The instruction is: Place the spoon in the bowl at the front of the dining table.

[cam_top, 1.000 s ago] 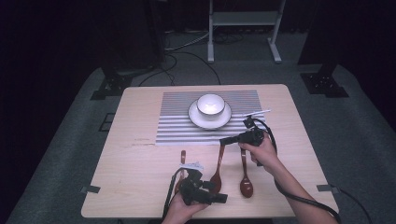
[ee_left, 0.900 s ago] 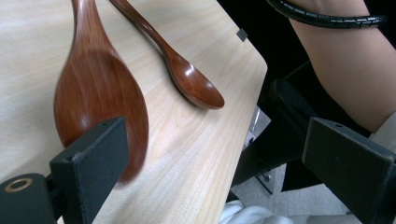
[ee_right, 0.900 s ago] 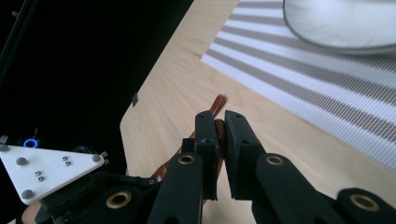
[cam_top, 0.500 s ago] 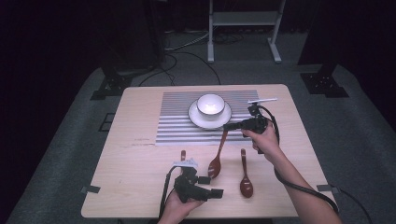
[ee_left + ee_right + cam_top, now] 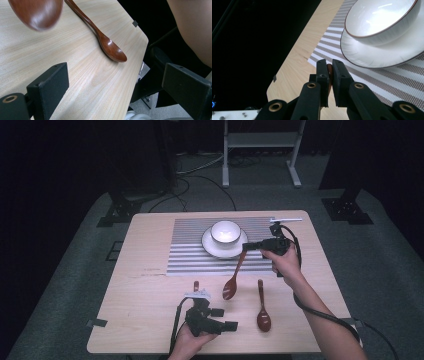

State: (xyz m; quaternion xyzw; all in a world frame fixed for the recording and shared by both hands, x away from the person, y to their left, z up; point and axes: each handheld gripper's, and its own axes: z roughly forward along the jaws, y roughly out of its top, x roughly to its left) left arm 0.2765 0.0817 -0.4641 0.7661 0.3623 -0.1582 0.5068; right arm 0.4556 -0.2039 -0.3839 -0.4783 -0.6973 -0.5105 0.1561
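Looking down from the high view, your right gripper (image 5: 246, 247) pinches the handle tip of a brown wooden spoon (image 5: 233, 279), which hangs below the fingers with its bowl end over the table (image 5: 150, 290). A second spoon (image 5: 262, 307) lies flat just beside it. Your left gripper (image 5: 227, 320) rests spread and empty.

From the left gripper view, the hanging spoon's bowl (image 5: 37, 12) is blurred and cut off at the top.

From the right gripper view, the fingers hide nearly all of the handle (image 5: 330, 72); the white bowl (image 5: 382, 20) beyond sits empty on its saucer (image 5: 362, 56).
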